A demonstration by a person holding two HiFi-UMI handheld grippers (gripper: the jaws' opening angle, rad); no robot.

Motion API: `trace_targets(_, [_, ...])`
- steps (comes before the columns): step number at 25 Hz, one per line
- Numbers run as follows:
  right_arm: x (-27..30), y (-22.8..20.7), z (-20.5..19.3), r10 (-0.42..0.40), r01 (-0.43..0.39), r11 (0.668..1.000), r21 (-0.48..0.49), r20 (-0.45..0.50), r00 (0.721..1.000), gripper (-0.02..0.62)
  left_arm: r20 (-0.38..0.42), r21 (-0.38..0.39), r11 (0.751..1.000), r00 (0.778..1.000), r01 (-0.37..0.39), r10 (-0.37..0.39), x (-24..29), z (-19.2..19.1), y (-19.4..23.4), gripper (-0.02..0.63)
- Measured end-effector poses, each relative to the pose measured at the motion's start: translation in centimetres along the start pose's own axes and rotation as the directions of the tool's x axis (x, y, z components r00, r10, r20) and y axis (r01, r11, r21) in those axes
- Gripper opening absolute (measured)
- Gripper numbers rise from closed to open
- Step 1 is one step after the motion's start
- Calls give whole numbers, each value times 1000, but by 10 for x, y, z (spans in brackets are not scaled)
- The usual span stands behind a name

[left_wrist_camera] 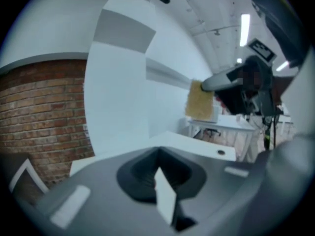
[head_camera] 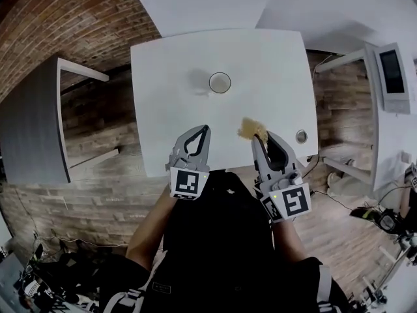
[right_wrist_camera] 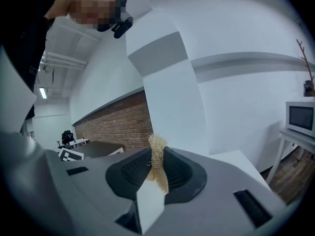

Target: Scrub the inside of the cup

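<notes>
My left gripper (head_camera: 204, 130) is sitting closed with nothing in it, while my right gripper (head_camera: 262, 139) is pinching a straw-coloured scrubber (head_camera: 250, 129). Beyond both, the cup (head_camera: 219, 82) is standing upright on the white table (head_camera: 163, 64), well apart from them.

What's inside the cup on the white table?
Looking down into the cup, only its pale inside shows. Nothing seems to be in it, though it is small in view. The yellow scrubber is outside it, pinched in the right gripper.
</notes>
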State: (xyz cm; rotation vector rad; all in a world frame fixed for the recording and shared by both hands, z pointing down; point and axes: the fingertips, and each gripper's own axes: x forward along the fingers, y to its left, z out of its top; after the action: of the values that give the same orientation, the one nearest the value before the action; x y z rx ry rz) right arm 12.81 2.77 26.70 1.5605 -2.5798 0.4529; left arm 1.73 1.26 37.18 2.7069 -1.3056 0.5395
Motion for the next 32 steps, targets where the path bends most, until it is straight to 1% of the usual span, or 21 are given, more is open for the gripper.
trace_targets(2, [14, -3, -5, 4, -4, 1000, 7, -22, 1000, 67, -35, 5, 1000, 999, 19, -19, 17, -18, 5, 5])
trace_targets(4, [31, -9, -10, -3, 3, 1000, 19, -26, 1000, 67, -79, -3, 999, 996, 44, -44, 37, -40, 12, 56])
trace_targets(7, [53, -21, -23, -10, 12, 999, 34, -42, 999, 67, -116, 14, 999, 992, 46, -44, 67, -67, 23, 109])
trace_targets(11, [78, -31, -36, 17, -14, 999, 41, -64, 998, 67, -154, 54, 997, 987, 50, -41, 105, -97, 32, 131])
trace_targets(14, [96, -38, -37, 22, -19, 998, 52, -53, 998, 67, -190, 78, 994, 980, 73, -57, 131, -112, 38, 150])
trace_targets(16, [107, -43, -37, 17, -14, 999, 47, -46, 999, 67, -216, 113, 989, 974, 97, -70, 144, -120, 38, 150])
trace_targets(18, [117, -47, -39, 16, -14, 999, 41, -49, 999, 67, -223, 133, 984, 971, 118, -87, 152, -125, 36, 142])
trace_targets(19, [123, -48, -39, 19, -17, 999, 46, -47, 999, 67, -217, 131, 983, 971, 128, -98, 155, -125, 35, 99])
trace_targets(21, [132, -51, -45, 22, -19, 999, 37, -69, 997, 67, -197, 109, 982, 972, 152, -128, 156, -124, 36, 80])
trace_targets(24, [140, -56, -63, 16, -16, 1000, 2, -151, 988, 67, -190, 80, 982, 969, 173, -155, 154, -124, 35, 69])
trace_targets(30, [145, -47, -85, 63, -67, 998, -11, -232, 971, 67, -224, 12, 983, 959, 183, -176, 135, -130, 19, 66])
trace_targets(32, [144, -43, -96, 76, -82, 997, -10, -275, 958, 67, -240, -4, 984, 955, 180, -176, 124, -133, 9, 66])
